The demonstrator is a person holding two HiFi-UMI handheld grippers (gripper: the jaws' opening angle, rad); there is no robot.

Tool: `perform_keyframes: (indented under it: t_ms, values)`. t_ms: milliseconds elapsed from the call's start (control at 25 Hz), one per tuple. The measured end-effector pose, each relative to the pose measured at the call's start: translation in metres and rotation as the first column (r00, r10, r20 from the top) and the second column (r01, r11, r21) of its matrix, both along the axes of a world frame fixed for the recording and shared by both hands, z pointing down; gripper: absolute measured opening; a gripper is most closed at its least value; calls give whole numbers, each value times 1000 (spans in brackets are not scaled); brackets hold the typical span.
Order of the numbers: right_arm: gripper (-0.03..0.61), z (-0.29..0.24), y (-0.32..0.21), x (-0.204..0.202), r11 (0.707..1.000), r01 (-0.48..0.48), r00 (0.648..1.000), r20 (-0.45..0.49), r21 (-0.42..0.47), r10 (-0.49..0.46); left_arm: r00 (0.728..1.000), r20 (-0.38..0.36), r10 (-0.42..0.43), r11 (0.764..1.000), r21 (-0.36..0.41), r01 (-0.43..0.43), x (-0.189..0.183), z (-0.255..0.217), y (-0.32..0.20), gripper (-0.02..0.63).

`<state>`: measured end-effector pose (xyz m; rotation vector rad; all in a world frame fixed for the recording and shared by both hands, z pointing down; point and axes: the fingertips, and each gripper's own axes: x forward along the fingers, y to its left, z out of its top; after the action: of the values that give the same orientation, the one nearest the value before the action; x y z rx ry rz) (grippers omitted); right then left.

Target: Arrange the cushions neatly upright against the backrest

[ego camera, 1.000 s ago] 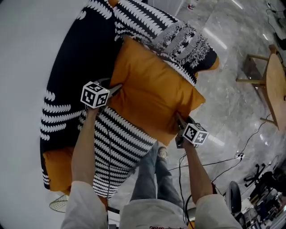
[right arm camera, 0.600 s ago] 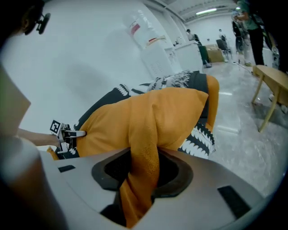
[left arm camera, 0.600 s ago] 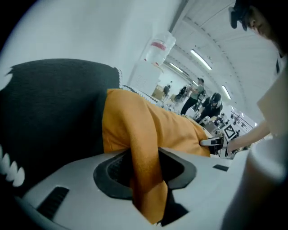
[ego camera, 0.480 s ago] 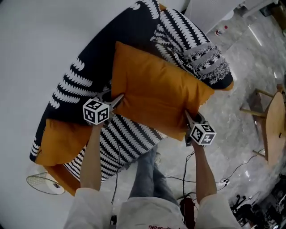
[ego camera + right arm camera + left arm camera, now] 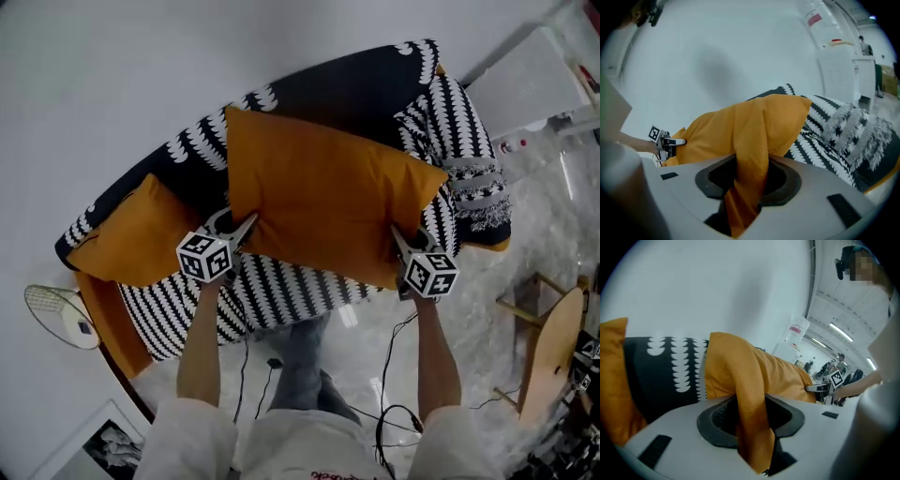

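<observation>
Black-and-white patterned sofa (image 5: 281, 291) along the pale wall, dark backrest (image 5: 347, 89) on the far side.

Large orange cushion (image 5: 328, 202) held above the seat, spread broad between the two tongs, far edge up at the backrest; contact with it not readable from above. Long axis across the head view, roughly parallel to the backrest, one broad face turned up and toward the person, near edge lowest.

Probably light and very soft: cover bunched into a fold wherever pinched, so liable to sag or swing from too small a bite. Best taken as here, at opposite ends near the lower corners, with a generous fold of cloth in each bite; no fragility, little slipperiness in the woven cover.

Second, smaller orange cushion (image 5: 141, 234) at the sofa's left end, leaning against the backrest, well apart from the held one.

Left gripper (image 5: 246, 225) clamped on a fold at the big cushion's left end (image 5: 740, 376), cloth filling the gap between the jaws. Right gripper (image 5: 398, 242) likewise closed on a fold at the right end (image 5: 754, 126), fabric hanging down through the jaws.
</observation>
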<state>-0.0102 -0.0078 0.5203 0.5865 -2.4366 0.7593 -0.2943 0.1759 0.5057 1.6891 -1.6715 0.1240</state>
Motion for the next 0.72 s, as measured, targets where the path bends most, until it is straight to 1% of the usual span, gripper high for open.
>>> perform_keyframes:
  t_ms: [80, 160, 360, 480, 600, 680, 720]
  values:
    - [166, -11, -4, -26, 997, 75, 997, 3, 31, -75, 996, -8, -86, 996, 16, 86, -8, -3, 22, 178]
    - [167, -20, -12, -55, 986, 151, 988, 4, 70, -152, 985, -19, -170, 985, 33, 171, -16, -5, 40, 178]
    - [170, -32, -13, -123, 937, 321, 947, -14, 140, -322, 941, -41, -336, 940, 44, 338, -31, -2, 84, 181]
    - [172, -29, -17, -157, 908, 388, 921, -19, 161, -390, 913, -51, -406, 911, 54, 408, -37, -1, 99, 181]
    - [176, -20, -21, -188, 886, 432, 901, -32, 170, -433, 886, -62, -459, 884, 65, 462, -45, 3, 108, 184]
    - [181, -10, -27, -205, 881, 444, 895, -38, 166, -444, 878, -63, -475, 875, 66, 479, -53, 8, 109, 189]
    - [184, -4, -30, -211, 880, 447, 894, -42, 160, -447, 878, -62, -475, 876, 60, 478, -55, 11, 107, 192]
